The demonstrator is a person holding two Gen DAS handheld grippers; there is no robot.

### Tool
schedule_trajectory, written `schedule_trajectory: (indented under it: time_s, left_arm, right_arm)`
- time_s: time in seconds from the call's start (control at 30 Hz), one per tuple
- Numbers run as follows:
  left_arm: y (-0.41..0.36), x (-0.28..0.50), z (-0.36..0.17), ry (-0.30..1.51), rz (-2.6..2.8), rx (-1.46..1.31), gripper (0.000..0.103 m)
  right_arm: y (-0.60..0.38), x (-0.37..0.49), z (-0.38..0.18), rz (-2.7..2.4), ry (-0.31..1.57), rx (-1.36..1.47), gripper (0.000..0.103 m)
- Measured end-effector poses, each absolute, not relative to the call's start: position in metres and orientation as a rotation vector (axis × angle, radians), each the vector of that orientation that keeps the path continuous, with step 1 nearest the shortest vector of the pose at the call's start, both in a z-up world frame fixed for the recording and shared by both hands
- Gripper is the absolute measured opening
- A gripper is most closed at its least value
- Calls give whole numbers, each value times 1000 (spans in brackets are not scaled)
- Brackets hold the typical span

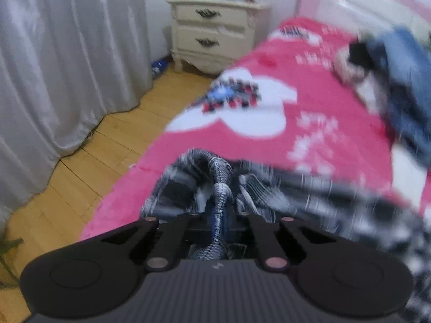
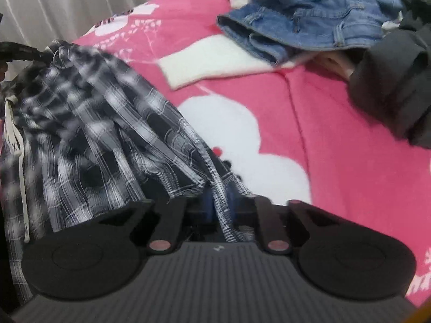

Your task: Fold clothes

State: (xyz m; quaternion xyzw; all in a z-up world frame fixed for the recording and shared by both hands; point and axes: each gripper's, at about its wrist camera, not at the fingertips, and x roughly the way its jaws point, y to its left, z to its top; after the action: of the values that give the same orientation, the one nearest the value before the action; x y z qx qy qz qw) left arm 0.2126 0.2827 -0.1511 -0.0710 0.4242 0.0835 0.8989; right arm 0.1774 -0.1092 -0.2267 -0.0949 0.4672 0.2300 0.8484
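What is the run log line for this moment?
left gripper: shut on plaid garment | right gripper: shut on plaid garment | fold: not begun

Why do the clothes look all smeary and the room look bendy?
Left wrist view: the checked shorts and jeans smear with motion blur, while the nightstand stays fairly sharp. Right wrist view: the shorts look streaky, the jeans clearer. Both views: the fisheye lens bends the edges and darkens the corners.
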Motion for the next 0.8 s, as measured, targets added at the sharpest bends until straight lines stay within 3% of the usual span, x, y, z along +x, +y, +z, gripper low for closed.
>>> schedule_trajectory:
  time_s: [0.2, 0.4, 0.8]
  left_arm:
    - [301, 223, -108, 741, 209, -264, 5]
    - [302, 275, -103, 720, 244, -251, 5]
    - [271, 382, -161, 793, 301, -166, 6]
  right_arm:
    - [-117, 179, -176, 383, 796, -219, 3]
    - [-129, 235, -151, 286, 725, -222, 2]
    - [-134, 316, -211, 169, 776, -218, 2]
